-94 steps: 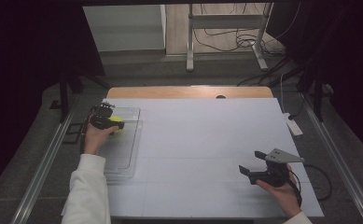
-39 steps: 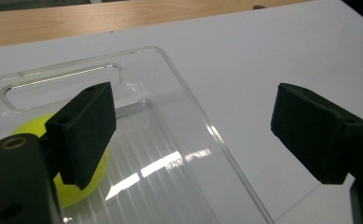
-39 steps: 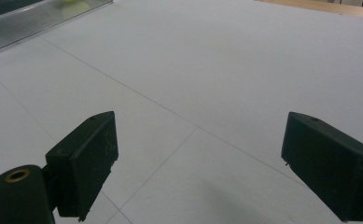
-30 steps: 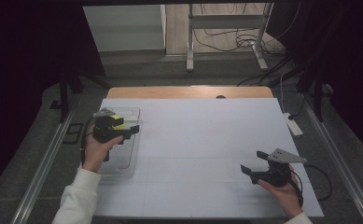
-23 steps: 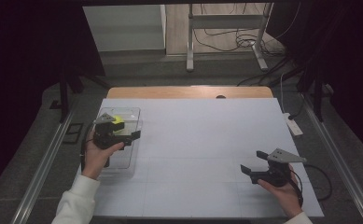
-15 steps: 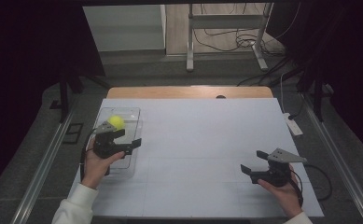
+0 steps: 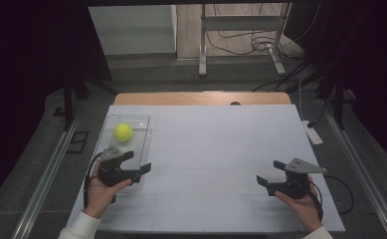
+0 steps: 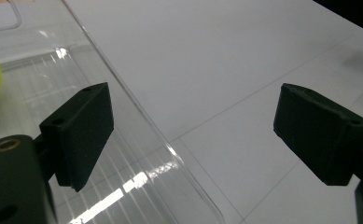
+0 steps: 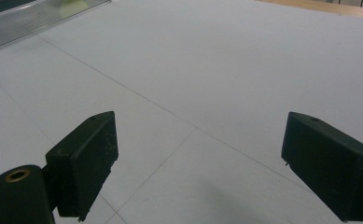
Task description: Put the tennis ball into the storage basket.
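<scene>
Drawing back from the clear tray (image 7: 112, 130), the left gripper (image 7: 140, 169) hangs over the tray's near end, jaws wide and just opened further, nothing between them; the yellow ball (image 7: 123, 132) lies inside the tray toward its far end, well apart from that gripper. I judge the placing step done and the withdrawal in hand; next calls for clearing the tray's rim without nudging it. The right gripper (image 7: 268, 180) rests far to the right of the tray, jaws wide, empty. The tray sits on a white table (image 7: 221, 144); beyond it, dim floor, a metal stand (image 7: 241, 30) and cables.
</scene>
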Motion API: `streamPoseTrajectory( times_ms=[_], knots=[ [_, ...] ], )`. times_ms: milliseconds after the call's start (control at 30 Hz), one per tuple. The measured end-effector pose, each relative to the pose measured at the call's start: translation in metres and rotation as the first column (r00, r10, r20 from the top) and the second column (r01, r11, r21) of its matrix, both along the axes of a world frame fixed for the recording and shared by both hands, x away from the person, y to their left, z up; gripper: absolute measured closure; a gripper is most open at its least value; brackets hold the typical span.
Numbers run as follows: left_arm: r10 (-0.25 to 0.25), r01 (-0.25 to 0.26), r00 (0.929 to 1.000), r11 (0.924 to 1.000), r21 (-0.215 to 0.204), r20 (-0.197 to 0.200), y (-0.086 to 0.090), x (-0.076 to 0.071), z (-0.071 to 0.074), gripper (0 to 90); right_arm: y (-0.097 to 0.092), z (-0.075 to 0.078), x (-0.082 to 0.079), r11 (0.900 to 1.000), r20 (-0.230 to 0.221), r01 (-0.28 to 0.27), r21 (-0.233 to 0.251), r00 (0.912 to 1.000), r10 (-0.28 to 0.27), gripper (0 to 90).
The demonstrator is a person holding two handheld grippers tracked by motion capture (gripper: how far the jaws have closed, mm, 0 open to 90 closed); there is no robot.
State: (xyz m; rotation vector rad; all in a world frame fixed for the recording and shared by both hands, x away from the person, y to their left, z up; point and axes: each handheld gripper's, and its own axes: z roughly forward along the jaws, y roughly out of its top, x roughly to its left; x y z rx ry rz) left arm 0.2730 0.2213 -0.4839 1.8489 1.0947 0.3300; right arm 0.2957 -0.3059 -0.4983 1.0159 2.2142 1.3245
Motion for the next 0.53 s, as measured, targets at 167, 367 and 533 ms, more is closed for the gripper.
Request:
streamPoseTrajectory(
  times_ms=[167, 367, 533],
  knots=[
    [-0.005, 0.005, 1.0, 0.9999, 0.013, 0.003, -0.0029, -0.0009, -0.0013, 13.4, -0.0002, 0.0001, -0.0002, 1.0, 0.001, 0.001, 0.002, 1.0, -0.001, 11.1],
    [-0.013, 0.013, 0.9999, 0.9998, 0.016, 0.003, -0.0051, -0.0015, -0.0029, 13.4, -0.0004, 0.0004, -0.0002, 1.0, 0.002, -0.002, 0.003, 1.0, 0.002, 11.1],
    [-0.015, 0.015, 0.9999, 0.9997, 0.02, 0.005, -0.0053, -0.002, -0.003, 13.4, -0.0001, 0.0003, -0.0002, 1.0, 0.003, -0.002, -0.002, 1.0, 0.002, 11.0]
  ],
)
